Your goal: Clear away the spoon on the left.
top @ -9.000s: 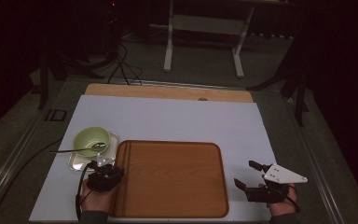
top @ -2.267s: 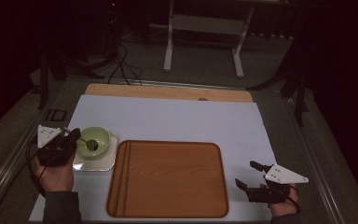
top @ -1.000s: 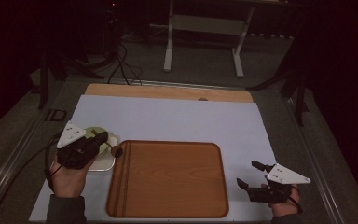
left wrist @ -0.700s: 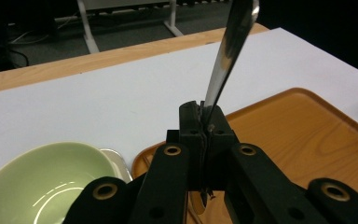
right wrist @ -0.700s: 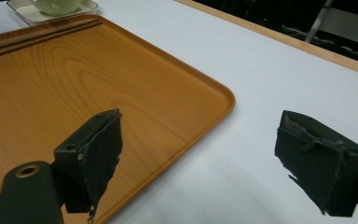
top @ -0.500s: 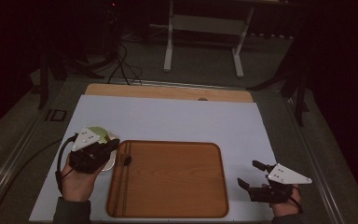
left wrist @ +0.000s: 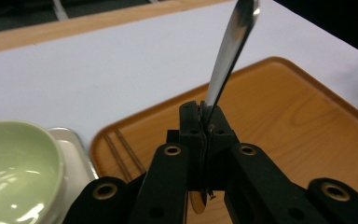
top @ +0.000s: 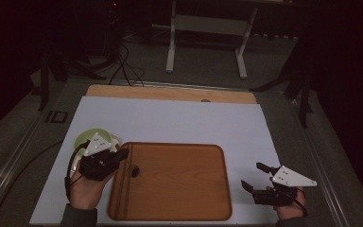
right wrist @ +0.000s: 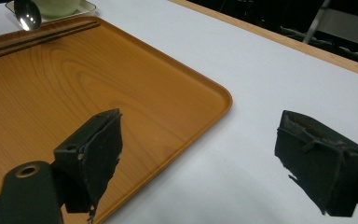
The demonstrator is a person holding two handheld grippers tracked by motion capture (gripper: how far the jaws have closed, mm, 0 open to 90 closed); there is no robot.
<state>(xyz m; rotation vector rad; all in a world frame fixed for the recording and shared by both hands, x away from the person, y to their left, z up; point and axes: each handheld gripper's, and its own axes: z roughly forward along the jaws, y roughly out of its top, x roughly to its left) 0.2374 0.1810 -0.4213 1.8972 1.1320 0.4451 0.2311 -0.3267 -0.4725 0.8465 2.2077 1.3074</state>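
My left gripper (top: 123, 155) is shut on the handle of a metal spoon (left wrist: 228, 51) and hovers at the left edge of the wooden tray (top: 179, 189). The spoon sticks out past the jaws, and its bowl (top: 134, 171) hangs over the left part of the tray; the same spoon bowl (right wrist: 26, 14) shows far off in the right gripper view. A pale green bowl (top: 86, 137) on a small metal dish (left wrist: 72, 149) sits just left of the tray, behind my left hand. My right gripper (top: 253, 176) stands open over the white mat, right of the tray, with nothing between its jaws (right wrist: 200, 154).
A white mat (top: 194, 123) covers most of the table, with a strip of bare wood (top: 170, 92) along the far edge. Beyond the table stand a metal frame (top: 205, 42) and floor cables in the dark. A cable trails from my left gripper.
My left gripper has carried the spoon rightward and a little down, from above the green bowl to the tray's left edge. The right gripper has stayed in place.
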